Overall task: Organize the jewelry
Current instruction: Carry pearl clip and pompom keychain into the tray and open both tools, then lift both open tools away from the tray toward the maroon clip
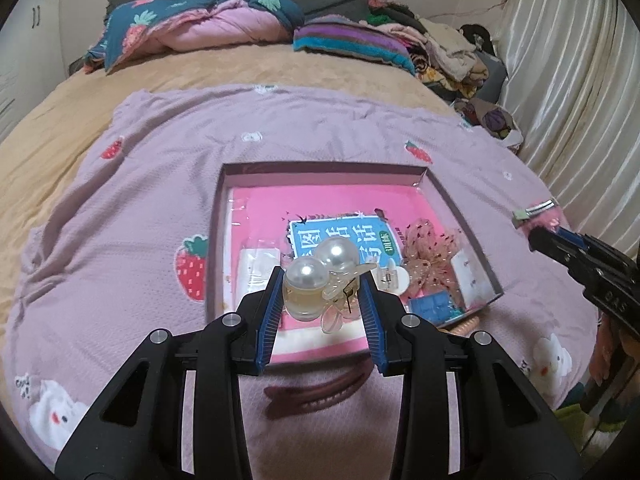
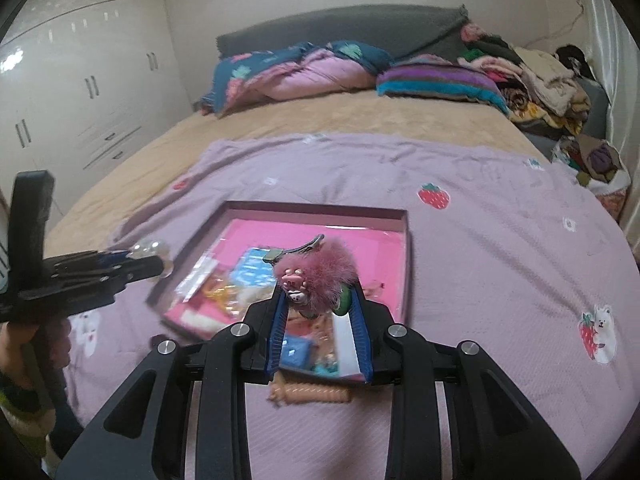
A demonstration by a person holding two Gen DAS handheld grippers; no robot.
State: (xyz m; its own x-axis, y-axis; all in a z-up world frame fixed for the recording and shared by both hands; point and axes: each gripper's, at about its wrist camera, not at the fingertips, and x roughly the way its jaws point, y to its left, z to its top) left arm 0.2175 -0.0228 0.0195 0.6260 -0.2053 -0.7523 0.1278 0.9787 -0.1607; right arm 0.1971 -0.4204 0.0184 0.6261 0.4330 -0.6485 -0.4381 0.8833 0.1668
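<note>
The left tool [image 1: 322, 284] pinches a translucent plastic claw hair clip topped with two large pearl-like balls [image 1: 320, 276] between its blue ribbed pads, holding it in the air above the near edge of a shallow square cardboard box with a dark rim and bright pink floor [image 1: 452, 196]. The box lies on a lilac bedspread printed with strawberries and white bears [image 1: 120, 216], spread over a bed with a tan sheet [image 1: 60, 120].

The right tool [image 2: 318, 300] is pressed onto a fluffy pink fur hair clip with a small piglet face and a metal clasp [image 2: 320, 266], also held off the bed over the near side of the box [image 2: 406, 240].

Inside the box lie a blue printed card [image 1: 344, 236], a sheer pink dotted bow [image 1: 426, 248], small clear packets [image 1: 260, 260] and a blue block [image 1: 432, 306].

On the bedspread, just in front of the box, lie a long dark maroon hair clip [image 1: 320, 394] and a peach ribbed clip [image 2: 308, 394].

A hand [image 2: 20, 336] grips the left tool's handle.
</note>
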